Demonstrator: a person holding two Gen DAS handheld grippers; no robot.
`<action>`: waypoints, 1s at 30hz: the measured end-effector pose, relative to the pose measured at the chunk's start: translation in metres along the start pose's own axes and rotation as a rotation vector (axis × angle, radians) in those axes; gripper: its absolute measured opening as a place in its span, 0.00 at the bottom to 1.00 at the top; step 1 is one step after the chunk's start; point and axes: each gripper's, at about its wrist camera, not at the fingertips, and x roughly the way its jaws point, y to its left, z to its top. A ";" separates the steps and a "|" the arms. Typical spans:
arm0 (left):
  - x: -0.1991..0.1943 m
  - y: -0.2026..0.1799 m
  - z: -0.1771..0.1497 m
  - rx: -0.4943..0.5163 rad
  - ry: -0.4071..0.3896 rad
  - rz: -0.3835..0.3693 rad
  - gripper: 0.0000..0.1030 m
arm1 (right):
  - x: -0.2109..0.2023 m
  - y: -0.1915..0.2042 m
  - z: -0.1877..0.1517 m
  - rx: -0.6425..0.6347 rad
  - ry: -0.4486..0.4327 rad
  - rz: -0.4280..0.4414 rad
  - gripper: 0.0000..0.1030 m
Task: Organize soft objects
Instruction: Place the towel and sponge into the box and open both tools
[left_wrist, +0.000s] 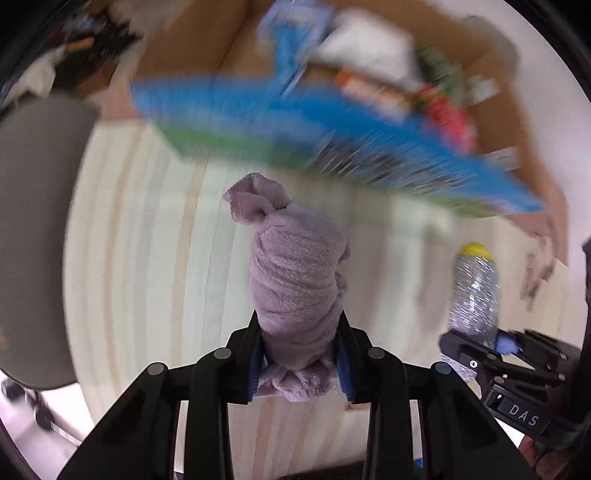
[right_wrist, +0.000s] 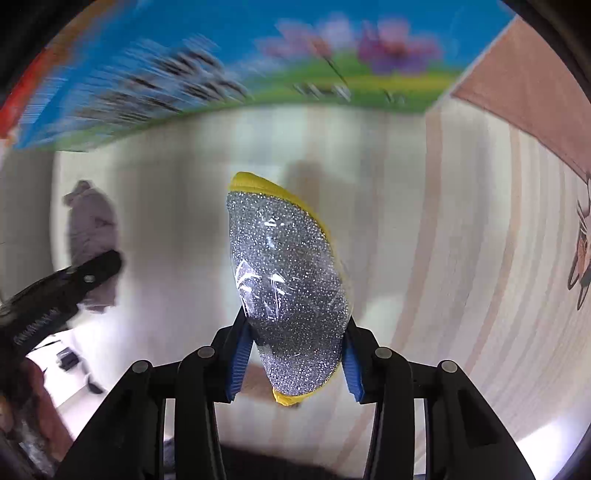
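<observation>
My left gripper (left_wrist: 300, 345) is shut on a rolled mauve cloth (left_wrist: 295, 273) and holds it upright above the pale wooden table (left_wrist: 147, 240). My right gripper (right_wrist: 293, 345) is shut on a silver scouring sponge with a yellow edge (right_wrist: 288, 288), wrapped in clear film. In the left wrist view the sponge (left_wrist: 474, 291) and the right gripper (left_wrist: 480, 350) are at the right. In the right wrist view the cloth (right_wrist: 92, 236) and the left gripper (right_wrist: 62, 291) are at the left.
A blue and green printed box (left_wrist: 295, 133) lies ahead across the table, blurred; it also shows in the right wrist view (right_wrist: 221, 66). Behind it a cardboard box (left_wrist: 517, 122) holds several packets. A grey chair back (left_wrist: 33, 236) stands at the left.
</observation>
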 end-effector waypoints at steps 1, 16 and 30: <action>-0.017 -0.005 0.004 0.020 -0.026 -0.009 0.29 | -0.017 0.005 -0.002 -0.011 -0.027 0.029 0.44; -0.080 -0.016 0.165 0.259 -0.060 0.290 0.29 | -0.129 0.000 0.118 0.073 -0.211 -0.168 0.44; 0.024 0.011 0.207 0.154 0.167 0.311 0.38 | -0.069 -0.017 0.179 0.115 -0.117 -0.332 0.61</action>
